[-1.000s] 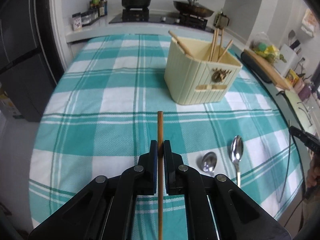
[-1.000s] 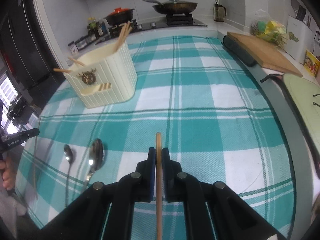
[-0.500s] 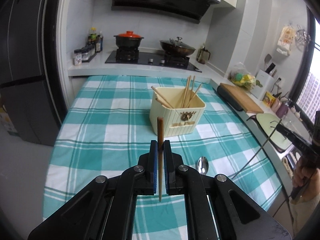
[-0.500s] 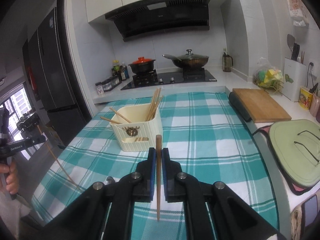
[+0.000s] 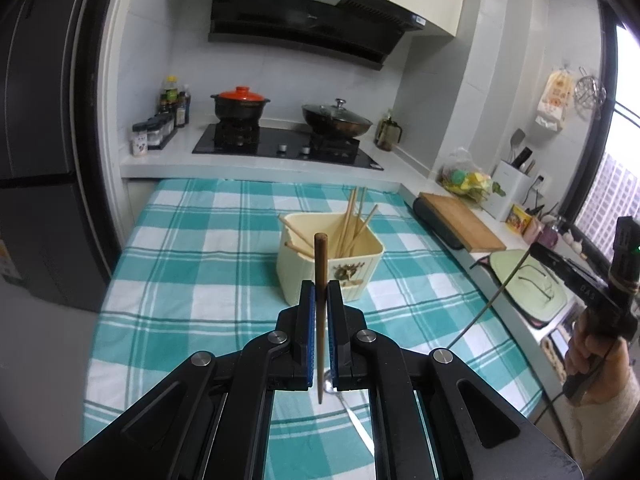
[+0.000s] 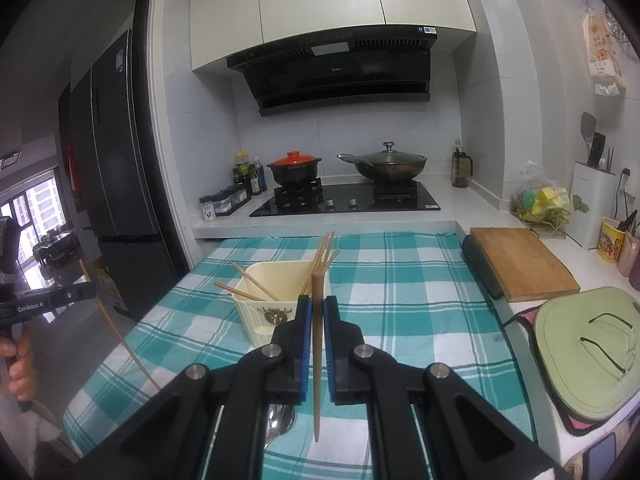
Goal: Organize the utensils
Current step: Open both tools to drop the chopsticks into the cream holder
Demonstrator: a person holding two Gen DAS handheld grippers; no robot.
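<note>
My left gripper [image 5: 320, 294] is shut on a dark wooden chopstick [image 5: 320, 280], held upright above the checked tablecloth [image 5: 192, 280]. My right gripper [image 6: 317, 308] is shut on a lighter wooden chopstick [image 6: 317, 344], also held in the air. A cream utensil holder [image 5: 352, 268] with several chopsticks in it stands mid-table, beyond both grippers; it also shows in the right wrist view [image 6: 272, 312]. A spoon [image 6: 280, 420] lies on the cloth under the right gripper, mostly hidden. A spoon [image 5: 352, 412] shows partly below the left gripper.
A stove with a red-lidded pot [image 5: 240, 106] and a wok [image 5: 336, 120] is behind the table. A cutting board [image 6: 520, 264] and a green mat [image 6: 588, 352] lie on the right counter. A fridge [image 6: 116, 184] stands at the left.
Both grippers have risen well above the table with their chopsticks and tilted up toward the kitchen. The holder now looks farther away.
</note>
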